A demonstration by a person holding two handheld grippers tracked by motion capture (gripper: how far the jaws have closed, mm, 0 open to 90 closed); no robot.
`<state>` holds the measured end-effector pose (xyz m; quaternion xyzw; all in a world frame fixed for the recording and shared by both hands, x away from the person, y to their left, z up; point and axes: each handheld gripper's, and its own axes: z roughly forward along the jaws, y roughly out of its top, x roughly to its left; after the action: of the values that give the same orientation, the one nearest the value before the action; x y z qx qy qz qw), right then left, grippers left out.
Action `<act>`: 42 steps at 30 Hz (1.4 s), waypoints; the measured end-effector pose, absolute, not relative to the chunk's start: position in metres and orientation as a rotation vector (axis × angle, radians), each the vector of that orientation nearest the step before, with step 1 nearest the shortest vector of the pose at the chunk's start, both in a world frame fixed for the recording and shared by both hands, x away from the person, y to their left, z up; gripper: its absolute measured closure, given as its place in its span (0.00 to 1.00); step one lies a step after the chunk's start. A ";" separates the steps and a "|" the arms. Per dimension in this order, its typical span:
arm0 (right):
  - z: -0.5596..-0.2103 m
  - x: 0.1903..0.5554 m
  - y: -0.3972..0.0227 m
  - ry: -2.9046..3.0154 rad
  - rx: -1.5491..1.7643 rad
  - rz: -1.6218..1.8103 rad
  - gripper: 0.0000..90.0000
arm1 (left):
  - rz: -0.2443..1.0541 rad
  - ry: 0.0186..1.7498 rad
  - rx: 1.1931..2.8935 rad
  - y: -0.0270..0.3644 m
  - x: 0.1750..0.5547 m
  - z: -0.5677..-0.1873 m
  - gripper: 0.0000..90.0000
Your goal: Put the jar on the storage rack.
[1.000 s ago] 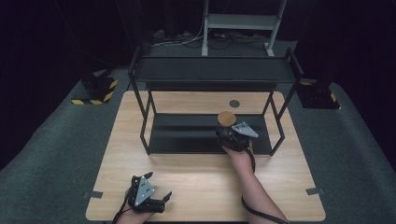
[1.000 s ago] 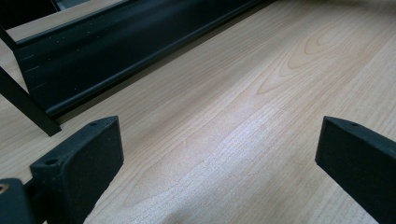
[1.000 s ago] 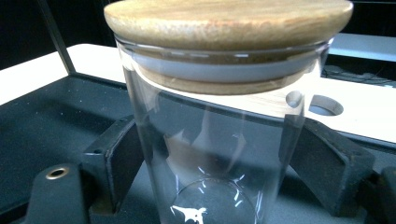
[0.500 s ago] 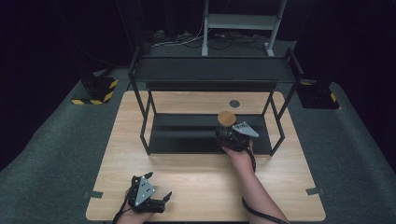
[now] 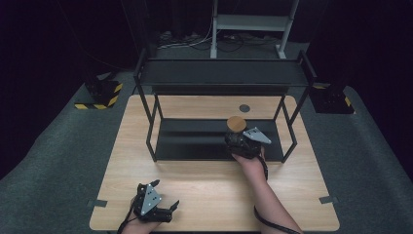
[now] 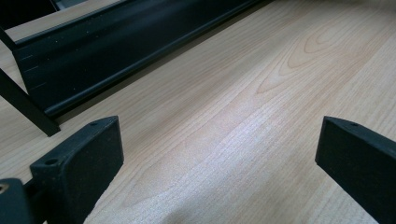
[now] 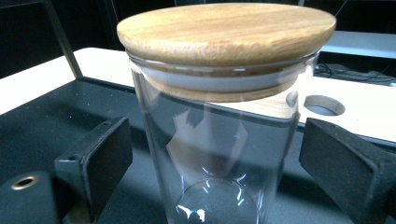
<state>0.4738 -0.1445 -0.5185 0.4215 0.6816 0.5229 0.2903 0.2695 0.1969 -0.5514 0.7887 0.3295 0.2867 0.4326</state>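
1. A clear, empty glass jar (image 7: 219, 154) with a round, flat wooden lid (image 7: 226, 30) stands upright on the low black shelf of a black metal rack (image 5: 195, 139), towards the right end of that shelf. In the high view its lid shows as a tan disc (image 5: 237, 122).
2. No label, brand or writing can be read on the jar or its lid.
3. The right gripper (image 7: 215, 163) is just on the near side of the jar. Its two black jaws stand one on each side of the glass with a visible gap on both sides, so the pads do not press on it. The jaws have just been opening, with the jar between them.
4. The person's right forearm reaches from the near edge, slanting left and away, to the gripper (image 5: 242, 140) at the shelf's front edge.
5. The left gripper (image 6: 219, 154) rests low over the pale wooden table (image 5: 204, 187) near its near left corner (image 5: 163, 207), well apart from the jar. Its jaws are spread wide, with bare wood between them.
6. A small round cable hole (image 5: 244, 108) sits in the tabletop just beyond the rack's low shelf.
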 end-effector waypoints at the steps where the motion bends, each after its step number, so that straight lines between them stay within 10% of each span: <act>1: -0.518 0.474 -0.145 1.817 1.127 1.397 0.09 | 0.715 0.820 1.966 0.197 0.269 -0.551 0.02; 42: -0.515 0.460 -0.150 1.834 1.091 1.409 0.01 | 0.720 0.818 1.972 0.196 0.269 -0.551 0.01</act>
<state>0.4597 -0.1499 -0.5150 0.4087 0.6866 0.5278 0.2881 0.2695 0.1961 -0.5515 0.7904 0.3278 0.2885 0.4297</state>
